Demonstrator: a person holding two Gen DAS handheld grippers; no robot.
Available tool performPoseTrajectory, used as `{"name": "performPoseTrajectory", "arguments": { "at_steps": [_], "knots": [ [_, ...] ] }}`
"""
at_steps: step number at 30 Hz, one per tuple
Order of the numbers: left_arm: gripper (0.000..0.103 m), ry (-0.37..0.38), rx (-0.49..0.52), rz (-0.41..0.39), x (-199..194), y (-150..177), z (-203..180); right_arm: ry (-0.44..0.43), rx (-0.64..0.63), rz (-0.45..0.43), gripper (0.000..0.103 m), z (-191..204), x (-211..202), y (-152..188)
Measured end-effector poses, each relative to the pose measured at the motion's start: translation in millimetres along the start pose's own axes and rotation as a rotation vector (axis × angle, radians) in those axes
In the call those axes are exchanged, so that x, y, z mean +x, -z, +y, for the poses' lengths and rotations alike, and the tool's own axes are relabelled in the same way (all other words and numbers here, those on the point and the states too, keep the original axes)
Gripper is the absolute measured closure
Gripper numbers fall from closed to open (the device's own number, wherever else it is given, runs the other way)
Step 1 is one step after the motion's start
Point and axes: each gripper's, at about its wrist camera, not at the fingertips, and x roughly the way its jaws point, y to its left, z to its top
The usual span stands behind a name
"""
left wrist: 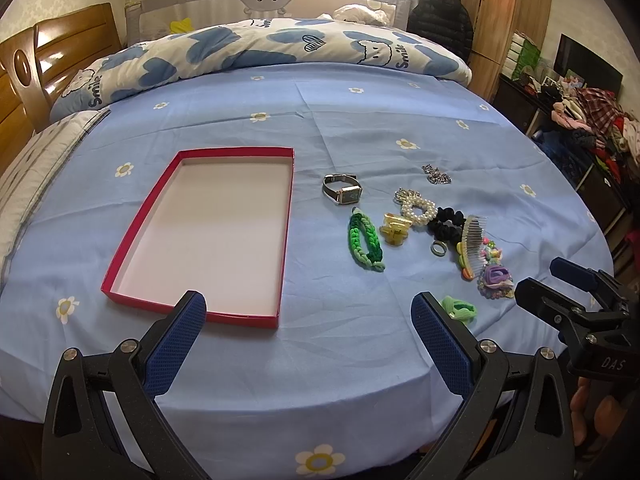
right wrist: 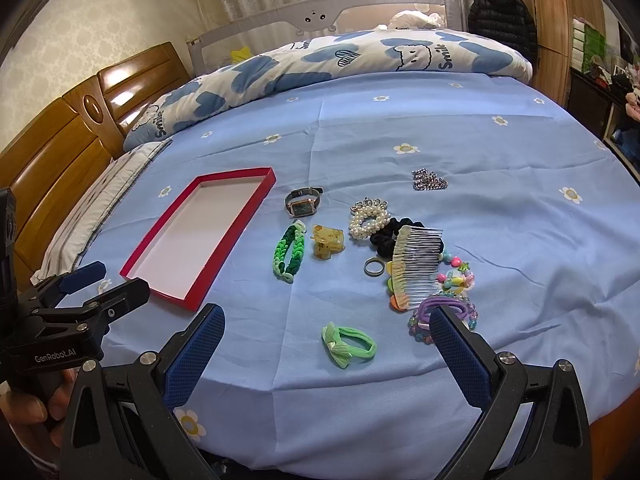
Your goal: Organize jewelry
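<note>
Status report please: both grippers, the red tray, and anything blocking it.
Left gripper open, empty. Right gripper open, over green hair tie. Red tray empty; jewelry lies beside it on the bedsheet. Nothing in the way.

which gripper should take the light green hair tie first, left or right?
Right, probably. The light green hair tie lies between the open fingers of the right gripper. The left gripper, also open, faces the red tray, with the tie past its right finger.
</note>
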Motion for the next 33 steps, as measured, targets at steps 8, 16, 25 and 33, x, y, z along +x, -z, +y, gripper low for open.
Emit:
{"name": "performPoseTrajectory", "arguments": {
  "at_steps": [8, 16, 25, 33],
  "knots": [
    [0.000, 0.022, -0.007, 0.014, 8, 0, 0, -0.010, 0.010, 0.004, 0.000, -1, 1, -1],
    [0.000, 0.047, -0.003, 0.038, 35, -22, 7, -0.032, 0.041, 0.013, 0.000, -20, 15, -15],
    [0.005, 0.075, 0.039, 0.085, 87, -57, 4, -0.052, 0.086, 0.033, 0.002, -50, 53, -54],
    [0.015, 0.117, 0.095, 0.117, 133, -94, -11, -0.063, 0.075, 0.138, 0.022, -69, 118, -96]
  ]
}}
